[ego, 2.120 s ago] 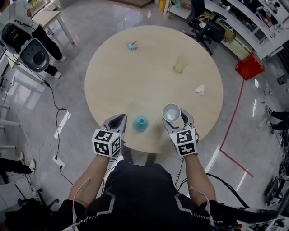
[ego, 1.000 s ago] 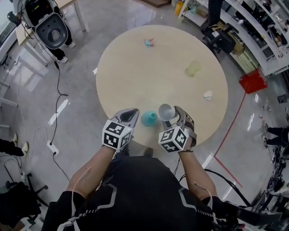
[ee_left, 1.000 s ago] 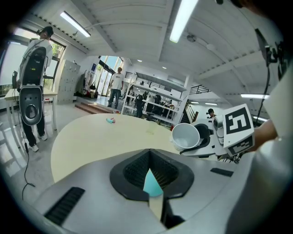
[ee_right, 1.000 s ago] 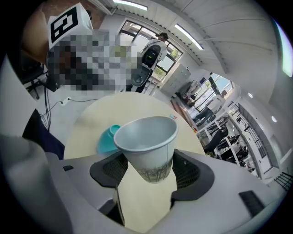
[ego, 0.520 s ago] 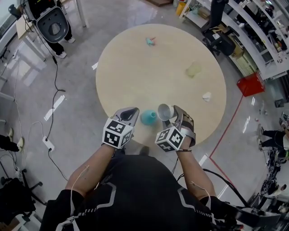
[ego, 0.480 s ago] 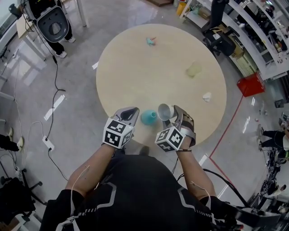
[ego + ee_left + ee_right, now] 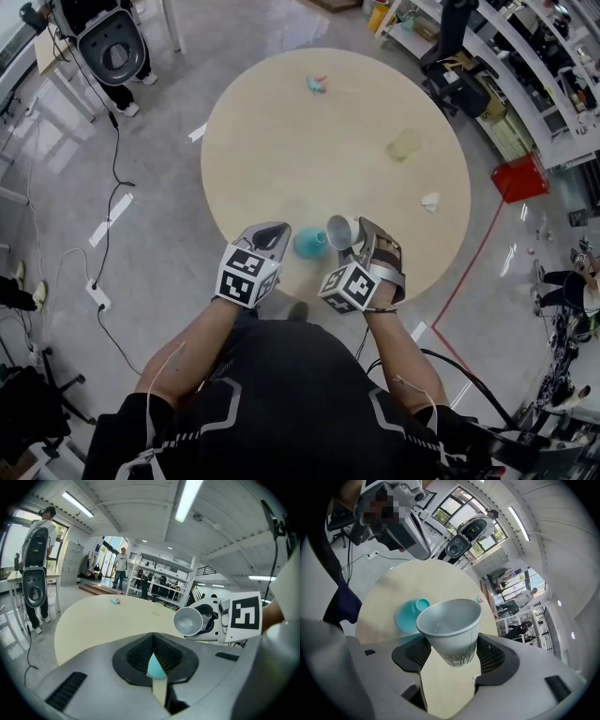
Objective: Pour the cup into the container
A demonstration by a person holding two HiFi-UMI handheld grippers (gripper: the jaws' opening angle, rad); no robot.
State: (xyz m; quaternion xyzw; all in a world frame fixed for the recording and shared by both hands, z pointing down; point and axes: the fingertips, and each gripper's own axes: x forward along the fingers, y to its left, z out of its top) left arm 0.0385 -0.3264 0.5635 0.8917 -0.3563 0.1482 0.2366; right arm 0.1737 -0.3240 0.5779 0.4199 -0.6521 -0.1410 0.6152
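Right gripper view shows the right gripper (image 7: 452, 660) clamped on a tilted paper cup (image 7: 450, 623), its mouth just right of the teal container (image 7: 309, 242). The left gripper (image 7: 266, 234), nearly closed and empty, sits left of the container.

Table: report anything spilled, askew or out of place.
No spill shows. The paper cup is tilted in the right claw toward the teal container, as pouring would need. A crumpled white scrap lies loose near the table's right edge.
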